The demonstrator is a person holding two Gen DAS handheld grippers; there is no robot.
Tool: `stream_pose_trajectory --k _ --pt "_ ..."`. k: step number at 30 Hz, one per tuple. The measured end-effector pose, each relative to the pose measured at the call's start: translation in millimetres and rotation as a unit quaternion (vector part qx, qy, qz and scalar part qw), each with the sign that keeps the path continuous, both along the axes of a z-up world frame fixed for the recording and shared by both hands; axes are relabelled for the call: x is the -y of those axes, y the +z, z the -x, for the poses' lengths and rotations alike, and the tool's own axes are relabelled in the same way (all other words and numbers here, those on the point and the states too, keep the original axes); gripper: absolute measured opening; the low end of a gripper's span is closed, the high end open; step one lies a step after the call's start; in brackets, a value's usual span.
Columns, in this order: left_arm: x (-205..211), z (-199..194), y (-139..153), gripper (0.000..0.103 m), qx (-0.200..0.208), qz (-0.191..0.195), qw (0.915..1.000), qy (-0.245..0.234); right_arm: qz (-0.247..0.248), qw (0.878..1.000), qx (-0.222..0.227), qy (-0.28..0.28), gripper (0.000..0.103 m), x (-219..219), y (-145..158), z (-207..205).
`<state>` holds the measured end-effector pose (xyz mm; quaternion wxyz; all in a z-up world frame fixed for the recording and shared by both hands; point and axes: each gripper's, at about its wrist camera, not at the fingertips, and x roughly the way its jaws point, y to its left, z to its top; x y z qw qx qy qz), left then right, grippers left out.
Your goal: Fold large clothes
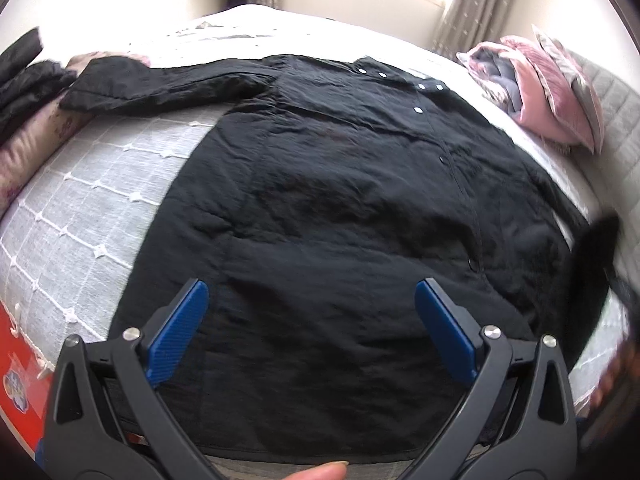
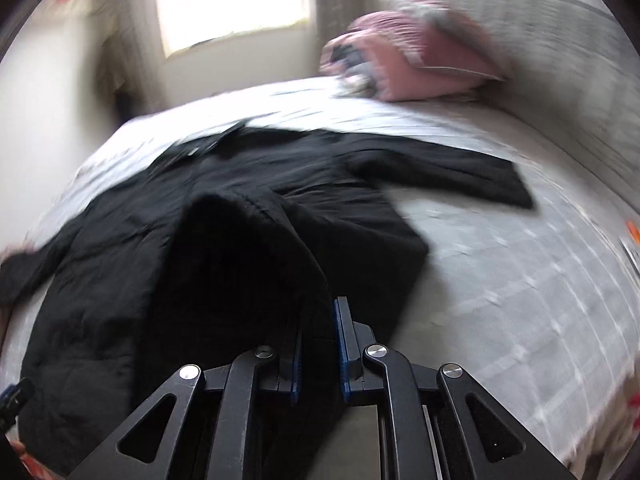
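Note:
A large black coat (image 1: 320,200) with white snap buttons lies spread front-up on the bed, one sleeve (image 1: 160,84) stretched out to the far left. My left gripper (image 1: 312,300) is open and empty, hovering above the coat's lower part. In the right wrist view the coat (image 2: 140,260) lies across the bed with its other sleeve (image 2: 460,172) stretched to the right. My right gripper (image 2: 318,320) is shut on the coat's lower edge and lifts a peak of black fabric (image 2: 248,248) off the bed. This view is motion-blurred.
The bed (image 1: 92,192) has a grey-white checked cover. Pink pillows and bundled cloth (image 1: 552,92) sit near the headboard (image 2: 568,60). Dark clothing (image 1: 24,80) lies at the far left. A red box (image 1: 20,380) is beside the bed. A window (image 2: 232,0) is behind.

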<state>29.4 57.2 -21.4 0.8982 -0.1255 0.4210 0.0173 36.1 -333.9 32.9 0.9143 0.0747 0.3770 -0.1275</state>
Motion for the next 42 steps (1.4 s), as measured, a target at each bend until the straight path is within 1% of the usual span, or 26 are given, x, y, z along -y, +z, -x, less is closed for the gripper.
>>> stream_pose_trajectory --k 3,4,5,6,7,10,12,15,18,20,21,23,25,26,27,28,29,30,32,34,35,37,38,39,41,42 --pt "-10 1 2 0.103 0.0 0.017 0.9998 0.007 -0.033 0.997 0.02 -0.074 0.014 44 -2 43" --pt "-12 1 2 0.103 -0.002 0.022 0.9997 0.006 -0.081 0.991 0.031 -0.1 0.015 63 -1 54" --pt "-14 1 4 0.103 -0.003 0.028 0.9996 0.002 -0.106 0.986 0.055 -0.119 0.021 75 6 65" --pt "-15 2 5 0.103 -0.002 0.03 0.9995 0.001 -0.102 0.981 0.083 -0.143 0.024 82 13 78" --pt "-16 2 6 0.103 -0.001 0.031 0.9995 0.001 -0.081 0.973 0.116 -0.184 0.031 91 23 94" --pt "-25 2 9 0.103 0.005 0.035 0.9993 0.006 -0.108 0.966 0.142 -0.189 0.087 107 25 109" --pt "-32 1 9 0.103 0.004 0.039 0.9991 0.014 -0.135 0.961 0.152 -0.187 0.086 117 25 117" --pt "-48 1 7 0.103 -0.003 0.044 0.9985 0.033 -0.146 0.958 0.176 -0.173 0.086 110 32 126" --pt "-67 4 5 0.103 -0.008 0.048 0.9974 0.053 -0.163 0.949 0.212 -0.166 0.086 98 34 138" --pt "-83 8 2 0.103 -0.01 0.053 0.9961 0.071 -0.183 0.937 0.246 -0.17 0.086 105 30 147" --pt "-89 9 1 0.103 -0.014 0.054 0.9956 0.076 -0.193 0.928 0.265 -0.178 0.086 105 30 156" --pt "-97 11 -1 0.103 -0.018 0.058 0.995 0.08 -0.214 0.917 0.291 -0.17 0.086 109 32 166" --pt "-105 14 -3 0.103 -0.022 0.058 0.9945 0.084 -0.227 0.89 0.355 -0.172 0.087 113 37 187" --pt "-108 15 -4 0.103 -0.022 0.058 0.9944 0.086 -0.217 0.88 0.38 -0.187 0.089 115 43 199" --pt "-111 16 -4 0.103 -0.022 0.056 0.9941 0.09 -0.192 0.872 0.4 -0.207 0.091 114 50 212" --pt "-114 16 -5 0.103 -0.023 0.055 0.9939 0.093 -0.171 0.87 0.401 -0.229 0.097 113 53 218" --pt "-116 16 -7 0.103 -0.025 0.055 0.9937 0.094 -0.148 0.876 0.379 -0.259 0.098 113 55 215" --pt "-117 15 -8 0.103 -0.027 0.058 0.9937 0.092 -0.147 0.885 0.357 -0.26 0.098 115 53 207" --pt "-116 12 -12 0.102 -0.034 0.066 0.9934 0.087 -0.19 0.917 0.278 -0.213 0.097 121 39 174" --pt "-116 10 -12 0.1 -0.035 0.066 0.993 0.091 -0.222 0.938 0.205 -0.172 0.097 116 30 143" --pt "-116 10 -11 0.1 -0.033 0.068 0.9927 0.094 -0.212 0.946 0.192 -0.151 0.097 109 32 134" --pt "-115 7 -11 0.1 -0.034 0.07 0.992 0.1 -0.171 0.966 0.16 -0.11 0.097 88 36 114" --pt "-114 5 -13 0.1 -0.037 0.069 0.9917 0.102 -0.158 0.974 0.131 -0.096 0.097 79 34 102" --pt "-113 3 -15 0.1 -0.042 0.068 0.9915 0.102 -0.144 0.982 0.087 -0.085 0.097 70 28 86" --pt "-112 -3 -23 0.1 -0.058 0.074 0.9909 0.096 -0.134 0.988 0.03 -0.074 0.097 60 16 64" --pt "-112 -6 -28 0.099 -0.068 0.083 0.99 0.091 -0.136 0.988 0.016 -0.072 0.097 59 9 57"
